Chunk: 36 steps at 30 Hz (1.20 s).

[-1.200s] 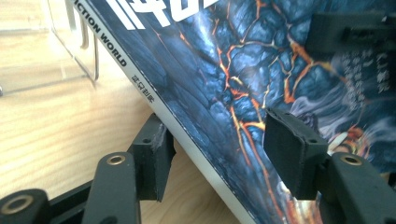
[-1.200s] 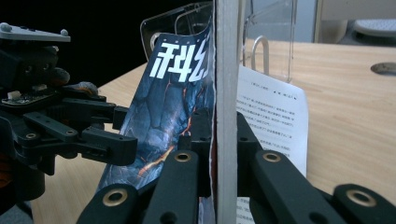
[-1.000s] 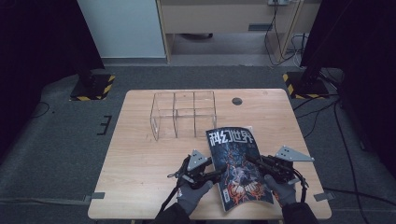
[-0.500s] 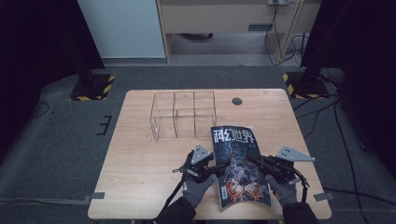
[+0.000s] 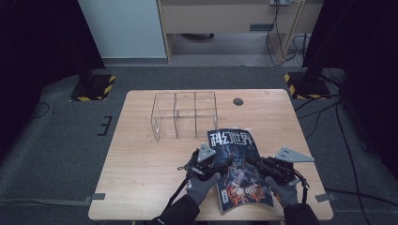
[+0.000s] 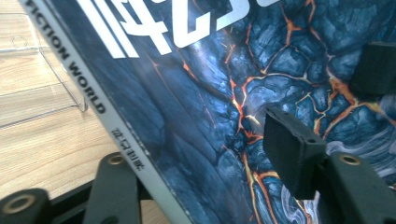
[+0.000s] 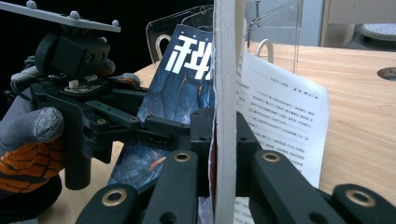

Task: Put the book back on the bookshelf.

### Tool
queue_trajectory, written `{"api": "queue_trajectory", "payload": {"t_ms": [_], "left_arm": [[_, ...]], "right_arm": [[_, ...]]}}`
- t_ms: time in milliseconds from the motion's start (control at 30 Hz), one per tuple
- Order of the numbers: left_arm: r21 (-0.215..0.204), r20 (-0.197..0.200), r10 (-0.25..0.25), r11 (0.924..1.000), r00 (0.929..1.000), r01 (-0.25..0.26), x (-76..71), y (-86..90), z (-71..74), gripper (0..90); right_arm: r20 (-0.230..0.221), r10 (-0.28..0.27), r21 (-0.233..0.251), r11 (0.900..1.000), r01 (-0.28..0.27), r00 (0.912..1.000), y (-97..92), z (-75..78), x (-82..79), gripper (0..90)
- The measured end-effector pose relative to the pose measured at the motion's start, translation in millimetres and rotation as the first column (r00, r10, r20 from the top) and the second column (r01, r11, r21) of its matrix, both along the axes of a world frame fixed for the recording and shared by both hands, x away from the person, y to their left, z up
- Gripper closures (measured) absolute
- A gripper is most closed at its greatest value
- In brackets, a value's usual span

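my right tongs (image 7: 223, 179) pinch the magazine (image 5: 237, 171) edge-on between their jaws; my left tongs (image 5: 217, 165) straddle its spine, grip unclear. thin, floppy; best held near the spine.

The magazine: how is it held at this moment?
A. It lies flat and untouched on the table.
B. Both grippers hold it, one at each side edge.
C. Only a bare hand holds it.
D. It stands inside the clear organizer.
B: the magazine has the left gripper at its spine side and the right gripper clamped on its opposite edge.
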<state>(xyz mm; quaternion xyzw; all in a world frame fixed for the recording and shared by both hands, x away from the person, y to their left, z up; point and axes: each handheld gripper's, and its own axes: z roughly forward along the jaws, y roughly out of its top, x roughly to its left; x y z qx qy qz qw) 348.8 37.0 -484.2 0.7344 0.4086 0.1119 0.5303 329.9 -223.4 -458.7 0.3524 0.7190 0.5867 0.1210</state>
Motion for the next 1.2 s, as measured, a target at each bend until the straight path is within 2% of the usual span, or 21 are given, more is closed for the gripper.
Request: {"api": "queue_trajectory", "payload": {"t_ms": [233,433,733,833,967,1033,1200], "left_arm": [[-0.002,-0.008,0.018,0.9998,0.9998,-0.018,-0.4,2.5,2.9,54.9],[0.016,0.026,0.022,0.9996,0.9994,-0.022,-3.5,4.4,14.8,66.6],[0.029,0.092,0.036,0.9988,0.9951,-0.039,-6.3,9.7,36.9,73.1],[0.016,0.095,0.034,0.9992,0.9949,-0.036,-7.7,12.0,38.4,74.2],[0.012,0.111,0.019,0.9997,0.9936,-0.02,-10.8,11.7,40.0,75.5],[0.013,0.119,0.013,0.9998,0.9929,-0.015,-12.1,10.6,41.2,76.0],[0.015,0.132,0.013,0.9998,0.9912,-0.016,-12.2,10.2,44.0,76.4]], "right_arm": [[-0.003,-0.014,-0.011,0.9998,0.013,0.9999,1.1,-1.4,1.8,83.6],[0.004,-0.059,-0.028,0.9979,0.059,0.9983,1.7,-1.6,8.0,83.5],[0.038,-0.087,-0.014,0.996,0.088,0.9955,6.5,4.4,18.5,83.4],[0.041,-0.09,-0.023,0.9956,0.091,0.9951,8.6,4.8,20.2,82.2],[0.045,-0.112,-0.032,0.993,0.114,0.9927,6.4,5.8,21.6,75.5],[0.032,-0.126,-0.032,0.9914,0.127,0.9916,4.2,6.3,23.7,72.6],[0.034,-0.121,-0.038,0.9917,0.122,0.9921,4.5,7.4,26.5,74.3]]}}
